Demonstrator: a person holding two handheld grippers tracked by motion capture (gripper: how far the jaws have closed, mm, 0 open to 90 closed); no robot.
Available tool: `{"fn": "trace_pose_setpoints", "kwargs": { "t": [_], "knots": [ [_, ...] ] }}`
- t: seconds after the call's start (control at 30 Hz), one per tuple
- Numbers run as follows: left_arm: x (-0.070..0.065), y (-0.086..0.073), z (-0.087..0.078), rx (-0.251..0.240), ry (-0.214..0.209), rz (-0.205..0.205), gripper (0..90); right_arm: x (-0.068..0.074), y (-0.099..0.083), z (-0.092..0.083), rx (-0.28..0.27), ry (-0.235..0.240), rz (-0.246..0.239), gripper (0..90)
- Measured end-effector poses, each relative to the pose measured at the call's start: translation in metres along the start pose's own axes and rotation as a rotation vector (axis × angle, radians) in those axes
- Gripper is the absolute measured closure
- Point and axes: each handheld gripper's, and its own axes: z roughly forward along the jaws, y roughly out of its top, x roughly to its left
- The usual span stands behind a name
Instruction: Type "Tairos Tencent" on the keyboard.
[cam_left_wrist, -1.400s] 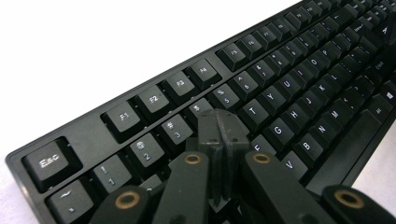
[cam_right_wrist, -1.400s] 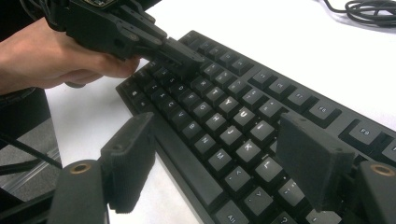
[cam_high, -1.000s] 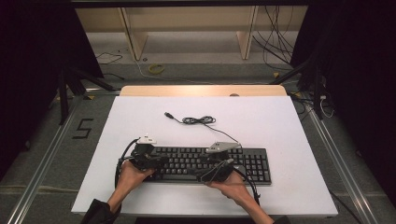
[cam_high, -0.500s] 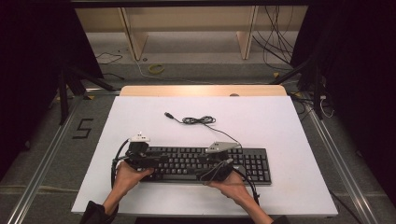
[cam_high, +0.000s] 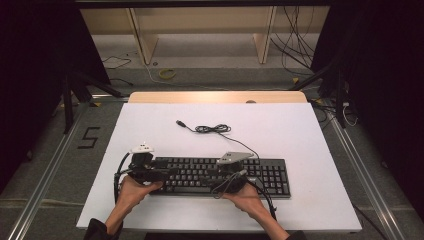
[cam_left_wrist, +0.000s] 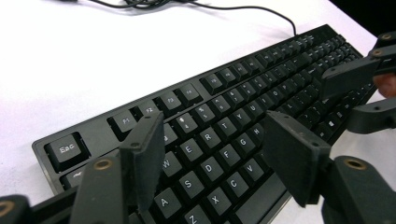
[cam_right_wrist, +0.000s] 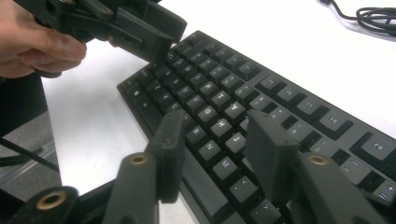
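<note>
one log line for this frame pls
left gripper: jaws just opening, over keyboard left keys, gripping nothing | right gripper: jaws just closing, over middle keys, gripping nothing | cable: loose behind

One black keyboard (cam_high: 220, 176), one coiled cable (cam_high: 212, 129), two tongs, left tongs (cam_high: 167, 172), right tongs (cam_high: 214, 175), one white table (cam_high: 300, 130)
</note>
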Motion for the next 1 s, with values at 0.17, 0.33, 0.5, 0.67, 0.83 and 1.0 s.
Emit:
{"fn": "trace_pose_setpoints", "kwargs": {
  "t": [0.17,0.33,0.5,0.67,0.83,1.0],
  "knots": [
    [-0.001,-0.001,-0.002,-0.006,-0.009,0.002,35.3,0.0,0.001,0.004,0.003,0.002,-0.009,67.1],
    [-0.003,-0.003,-0.005,-0.017,-0.016,0.007,34.0,0.002,0.003,0.007,0.009,0.011,-0.013,72.8],
    [-0.004,-0.005,-0.006,-0.021,-0.017,0.01,33.0,0.003,0.004,0.011,0.02,0.017,-0.02,79.2],
    [-0.005,-0.005,-0.008,-0.028,-0.024,0.012,32.5,0.004,0.005,0.015,0.028,0.017,-0.025,84.0],
    [-0.005,-0.007,-0.009,-0.022,-0.033,0.016,32.0,0.004,0.006,0.018,0.039,0.019,-0.029,86.1],
    [-0.006,-0.008,-0.011,-0.03,-0.04,0.017,31.5,0.004,0.006,0.021,0.047,0.013,-0.028,88.4]
  ]
}}
